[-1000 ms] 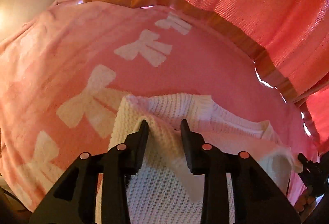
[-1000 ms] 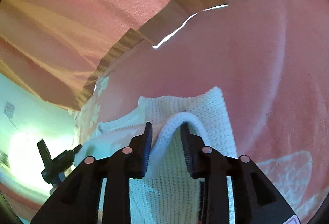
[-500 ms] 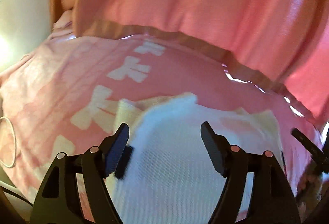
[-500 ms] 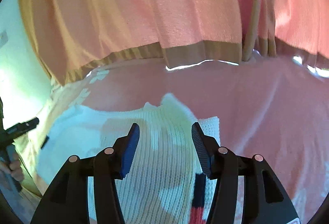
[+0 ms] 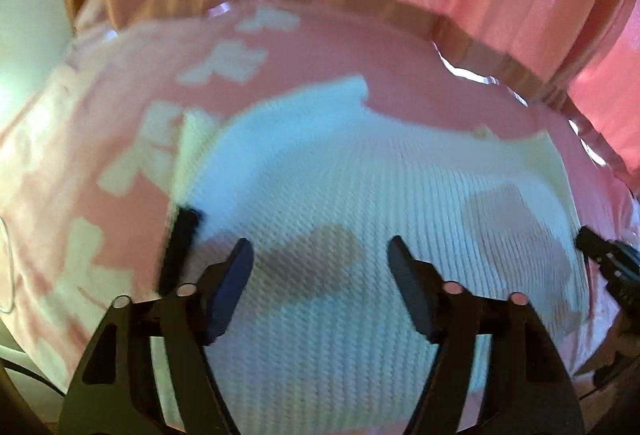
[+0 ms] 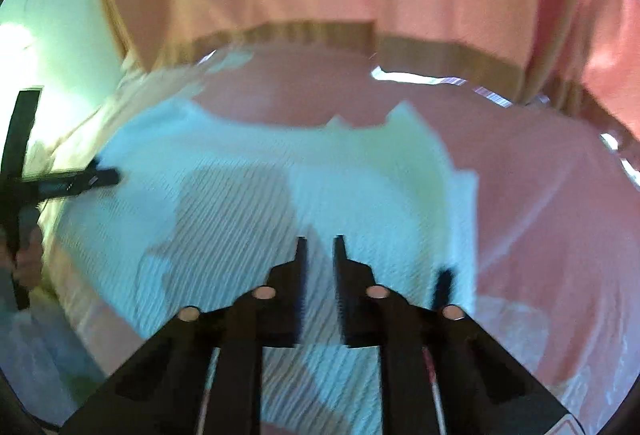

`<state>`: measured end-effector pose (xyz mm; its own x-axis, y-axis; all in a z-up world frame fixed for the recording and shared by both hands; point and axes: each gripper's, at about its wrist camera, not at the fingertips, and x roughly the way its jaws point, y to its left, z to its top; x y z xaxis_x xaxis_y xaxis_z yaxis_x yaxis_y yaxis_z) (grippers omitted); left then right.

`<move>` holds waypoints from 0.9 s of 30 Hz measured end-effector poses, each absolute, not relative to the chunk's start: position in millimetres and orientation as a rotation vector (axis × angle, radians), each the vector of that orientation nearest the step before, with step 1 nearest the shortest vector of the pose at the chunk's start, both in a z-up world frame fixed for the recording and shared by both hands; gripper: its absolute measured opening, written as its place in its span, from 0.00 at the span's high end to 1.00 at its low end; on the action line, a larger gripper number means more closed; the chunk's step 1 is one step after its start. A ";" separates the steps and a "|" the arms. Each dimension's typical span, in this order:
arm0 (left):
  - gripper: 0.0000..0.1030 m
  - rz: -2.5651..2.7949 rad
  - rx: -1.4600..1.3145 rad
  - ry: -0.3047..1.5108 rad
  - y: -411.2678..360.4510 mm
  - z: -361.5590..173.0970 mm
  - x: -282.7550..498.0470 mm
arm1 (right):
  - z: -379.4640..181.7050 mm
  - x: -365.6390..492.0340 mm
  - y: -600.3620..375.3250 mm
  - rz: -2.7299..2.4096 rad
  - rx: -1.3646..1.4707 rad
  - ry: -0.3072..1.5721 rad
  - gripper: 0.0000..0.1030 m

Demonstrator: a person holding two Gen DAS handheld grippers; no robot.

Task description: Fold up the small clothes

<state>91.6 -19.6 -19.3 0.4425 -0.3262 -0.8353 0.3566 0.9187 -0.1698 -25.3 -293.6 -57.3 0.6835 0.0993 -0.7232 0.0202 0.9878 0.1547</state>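
The white knit sweater lies spread on the pink bow-print blanket, beneath both jaws. The left gripper hangs open and empty, just narrowing; the right gripper has nearly closed on nothing. Between folds: next, each must pinch an edge.

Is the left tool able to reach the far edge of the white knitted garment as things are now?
Probably yes. The left tool hangs open over the white knitted garment, nothing between its fingers. The garment lies flat on the pink blanket, and nothing covers its far edge.
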 end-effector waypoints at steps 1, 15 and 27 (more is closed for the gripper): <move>0.38 -0.444 0.042 1.032 -24.5 -19.8 89.1 | -59.5 -24.2 -291.0 0.060 0.149 0.829 0.90; 0.33 -0.137 -0.148 0.916 -10.4 7.6 195.8 | -48.3 60.4 -383.3 -0.196 0.443 0.751 0.82; 0.15 -0.302 -0.126 1.062 21.3 -13.7 147.5 | -85.8 -23.4 -376.1 -0.075 0.631 0.986 0.52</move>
